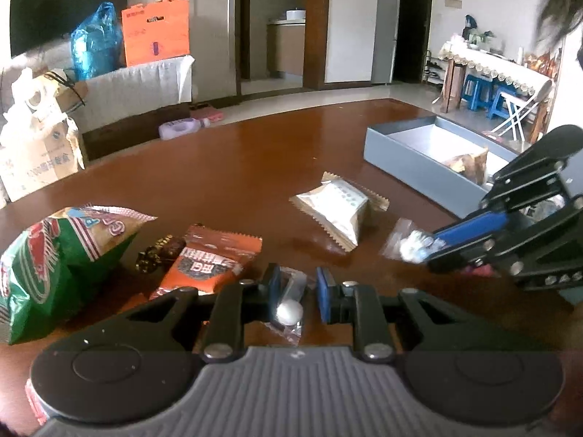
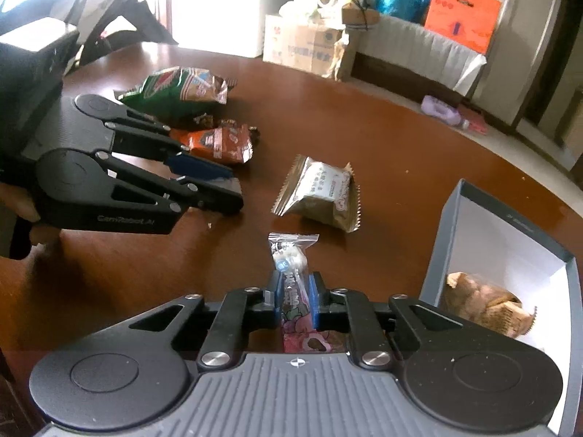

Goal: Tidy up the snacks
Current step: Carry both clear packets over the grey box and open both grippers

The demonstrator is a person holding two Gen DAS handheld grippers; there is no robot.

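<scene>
Green-and-red chip bag [image 2: 175, 89], orange-brown snack packet [image 2: 218, 144], khaki wrapper [image 2: 320, 191], grey box [image 1: 419, 153], reddish-brown table [image 1: 255, 160]

Quick count of what was on the table [image 1: 255, 153]: two grippers, the left gripper [image 1: 301, 293] and the right gripper [image 2: 294, 293]. One grey box [image 1: 408, 153], with one brownish snack pack [image 2: 481, 302] inside as far as I could see. Loose snacks: one big green chip bag [image 1: 62, 255], one orange-brown packet [image 1: 211, 262], one tan foil pouch [image 1: 335, 211], and one small dark wrapped thing [image 1: 160, 253] I couldn't identify. Then two little clear-wrapped items, one white round candy [image 1: 289, 311] and one colourful candy sachet [image 2: 293, 273]. Off the table there was one orange paper bag [image 1: 156, 32], one blue plastic bag [image 1: 96, 42], and two blue stools [image 1: 488, 91].
</scene>
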